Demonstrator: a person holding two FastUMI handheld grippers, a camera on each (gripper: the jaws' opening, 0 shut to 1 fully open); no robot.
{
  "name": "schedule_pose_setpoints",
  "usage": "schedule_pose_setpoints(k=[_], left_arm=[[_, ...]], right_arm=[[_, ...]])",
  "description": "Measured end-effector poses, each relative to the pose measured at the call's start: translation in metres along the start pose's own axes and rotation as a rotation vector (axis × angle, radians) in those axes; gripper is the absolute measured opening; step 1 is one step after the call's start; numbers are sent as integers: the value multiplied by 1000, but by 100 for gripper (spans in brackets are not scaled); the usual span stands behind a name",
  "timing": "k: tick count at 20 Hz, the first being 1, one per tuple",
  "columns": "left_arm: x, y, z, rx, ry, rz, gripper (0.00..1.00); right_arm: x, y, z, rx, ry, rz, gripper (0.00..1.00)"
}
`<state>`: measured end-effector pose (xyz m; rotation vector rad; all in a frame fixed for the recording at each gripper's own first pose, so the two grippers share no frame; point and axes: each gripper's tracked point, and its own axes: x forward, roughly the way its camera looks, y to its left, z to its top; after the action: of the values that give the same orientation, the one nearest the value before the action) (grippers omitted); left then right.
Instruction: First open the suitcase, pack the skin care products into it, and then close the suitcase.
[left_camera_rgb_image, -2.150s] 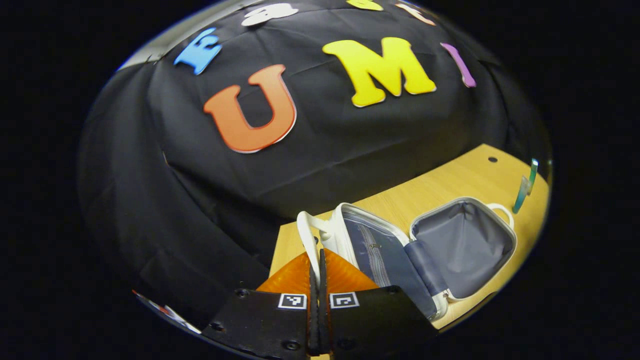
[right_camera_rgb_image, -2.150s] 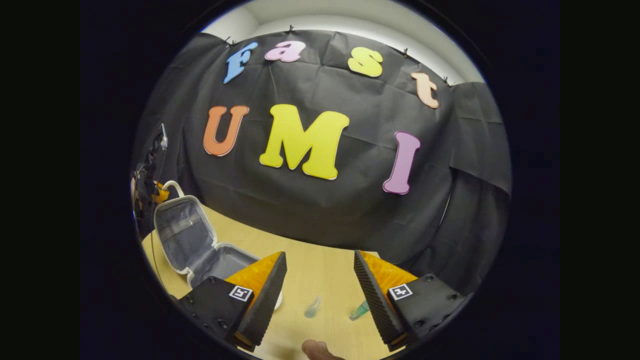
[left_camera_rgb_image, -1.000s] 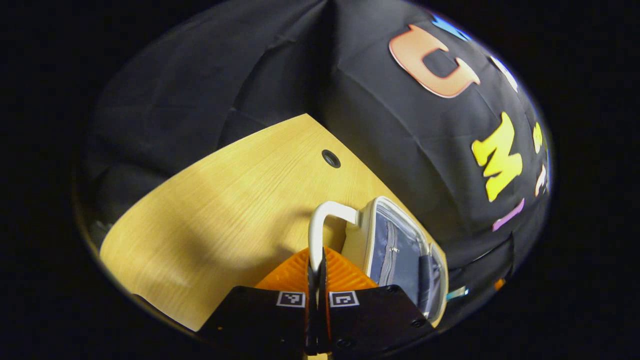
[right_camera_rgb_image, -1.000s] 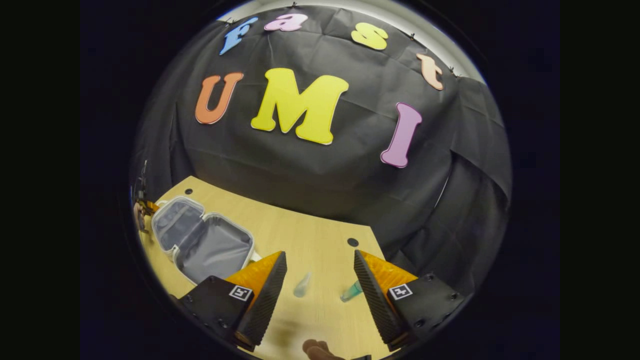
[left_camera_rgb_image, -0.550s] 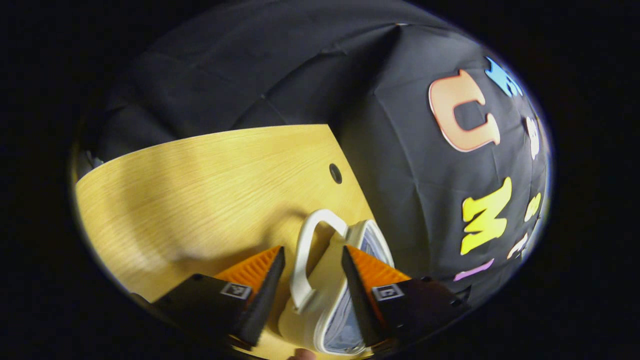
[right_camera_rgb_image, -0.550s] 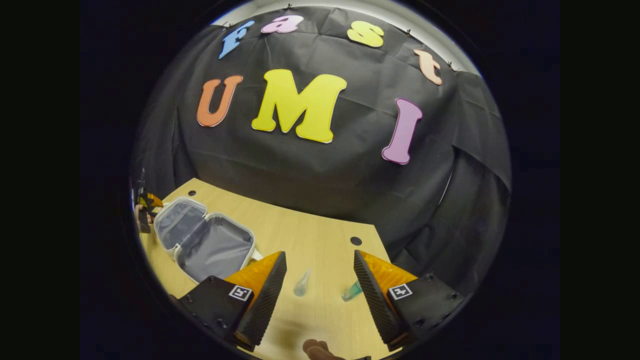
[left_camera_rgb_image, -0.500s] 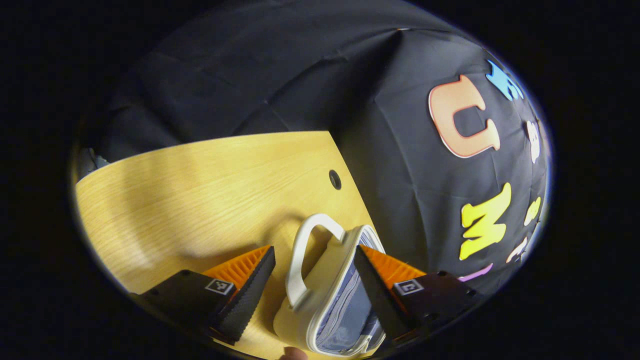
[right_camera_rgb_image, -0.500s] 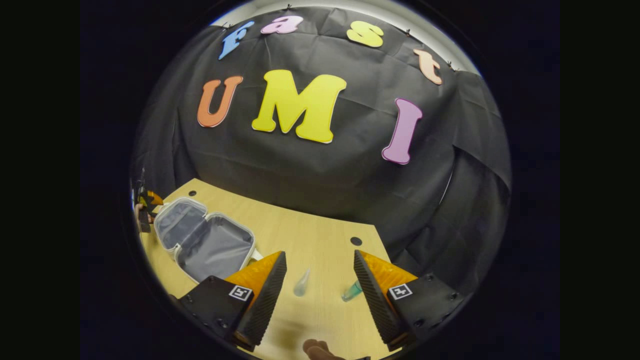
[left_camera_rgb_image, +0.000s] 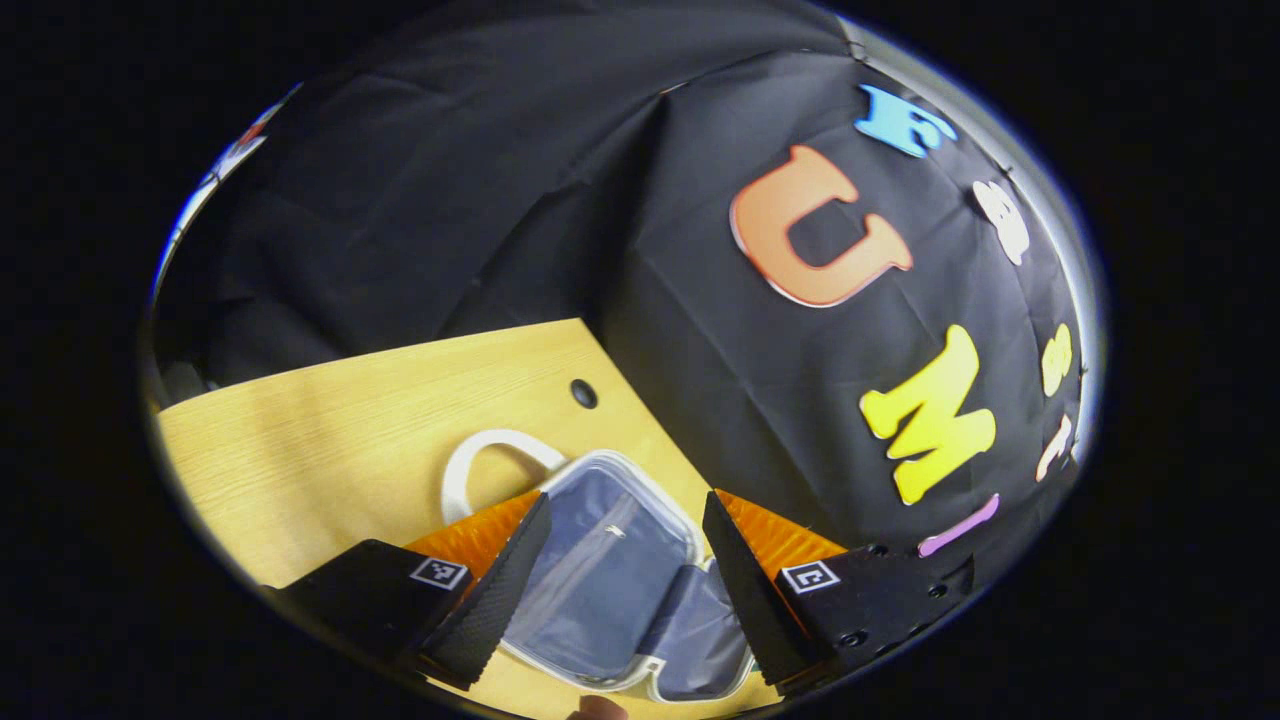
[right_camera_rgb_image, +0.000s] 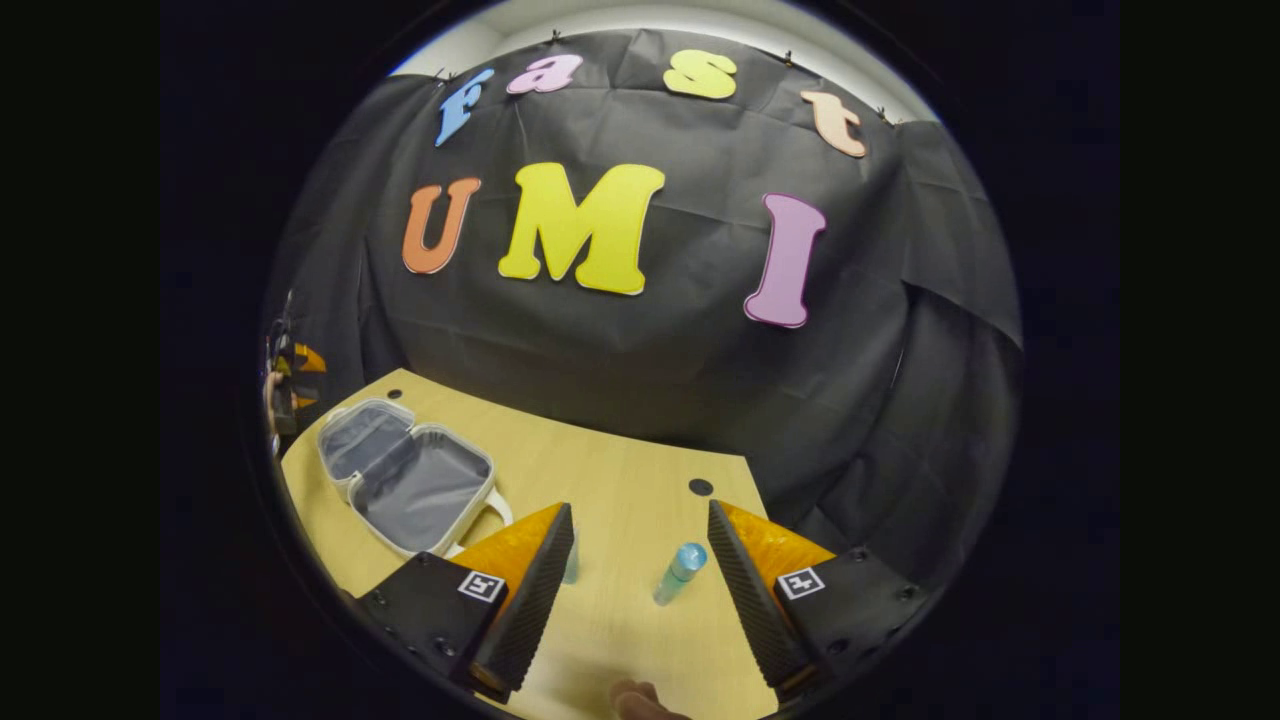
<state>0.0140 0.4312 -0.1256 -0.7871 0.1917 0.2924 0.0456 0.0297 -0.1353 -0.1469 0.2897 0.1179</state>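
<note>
Wooden table (left_camera_rgb_image: 330, 420), left gripper (left_camera_rgb_image: 625, 560) jaws spread above suitcase (left_camera_rgb_image: 600, 590).

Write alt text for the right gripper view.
The right gripper, fingers apart, hovers over a wooden table with a small blue-capped bottle lying between its fingers. To the left, a white suitcase lies open flat, its grey lining bare.

You are in a recording booth.
Black cloth (right_camera_rgb_image: 640, 370) hangs as the wall right behind the back edge of your bare wooden table (right_camera_rgb_image: 620, 470), drilled with cable holes (right_camera_rgb_image: 701, 487).
</note>
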Motion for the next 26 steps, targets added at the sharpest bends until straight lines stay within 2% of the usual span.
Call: schedule_pose_setpoints(k=[3,7,9,13,19,26], left_arm=[[-17,-58,-17,107,-21,-43,98],[-39,-132,-63,249,-45,-103,98],[-43,-166,-93,359,-70,-127,98],[-48,-215,-179,515,-20,-157,98],[-57,-253,-313,596,126,-223,98],[-42,-274,-433,696,248,-275,98]], right_arm=[[-9,-16,-2,4,-24,28,80],[-20,-38,-5,5,-38,44,80],[-24,-51,-8,9,-45,45,80],[-27,-73,-22,-11,-46,42,80],[-29,-94,-60,-13,13,60,80],[-25,-114,-108,-53,86,63,80]])
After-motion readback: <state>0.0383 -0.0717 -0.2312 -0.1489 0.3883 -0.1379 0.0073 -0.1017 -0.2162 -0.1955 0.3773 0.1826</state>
